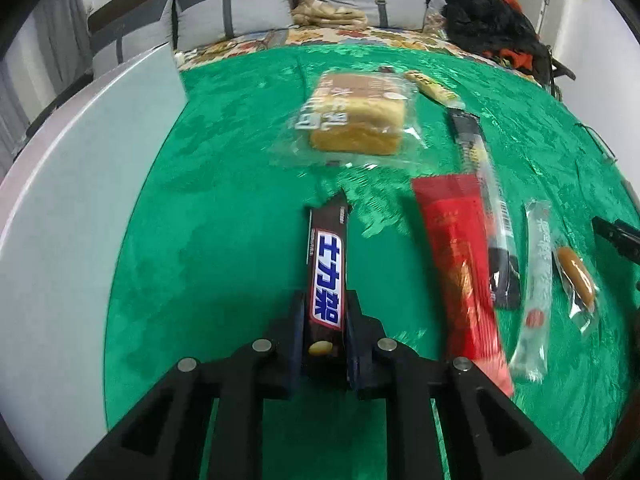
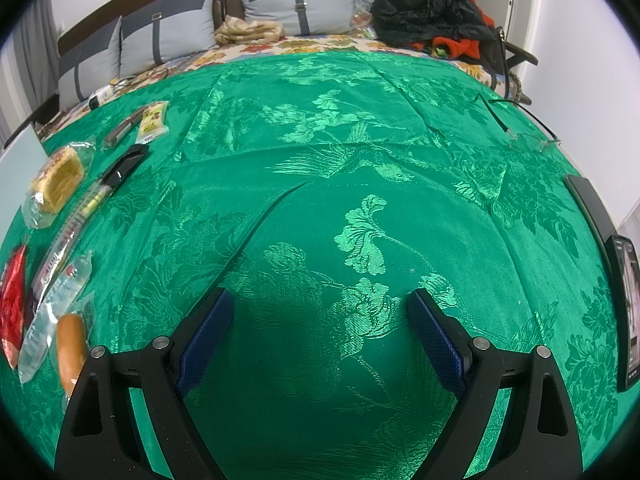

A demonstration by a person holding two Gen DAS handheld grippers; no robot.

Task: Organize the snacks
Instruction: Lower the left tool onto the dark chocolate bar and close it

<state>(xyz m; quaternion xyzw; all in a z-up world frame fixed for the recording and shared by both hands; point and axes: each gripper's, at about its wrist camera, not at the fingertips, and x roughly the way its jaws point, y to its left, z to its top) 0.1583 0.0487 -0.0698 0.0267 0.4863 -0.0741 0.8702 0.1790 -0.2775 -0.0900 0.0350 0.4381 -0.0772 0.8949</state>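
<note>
My left gripper point(image 1: 326, 300) is shut on a brown chocolate bar point(image 1: 327, 268) with white and blue lettering and holds it above the green cloth point(image 1: 224, 240). To its right lie a red packet point(image 1: 464, 264), a long clear and black stick pack point(image 1: 486, 200), a clear white pack point(image 1: 538, 280) and a small wrapped bun point(image 1: 576, 276). A wrapped bread loaf point(image 1: 356, 120) lies ahead. My right gripper point(image 2: 320, 308) is open and empty over bare green cloth point(image 2: 360, 160). The same snacks line the left edge of the right wrist view: loaf point(image 2: 56, 180), red packet point(image 2: 12, 304), bun point(image 2: 72, 344).
A white board point(image 1: 80, 200) stands at the left of the cloth. A yellow snack pack point(image 2: 154, 120) lies far left. Glasses point(image 2: 528, 140) and a phone point(image 2: 626, 312) lie at the right edge. Pillows point(image 2: 296, 4) and dark clothes point(image 2: 428, 12) are at the back.
</note>
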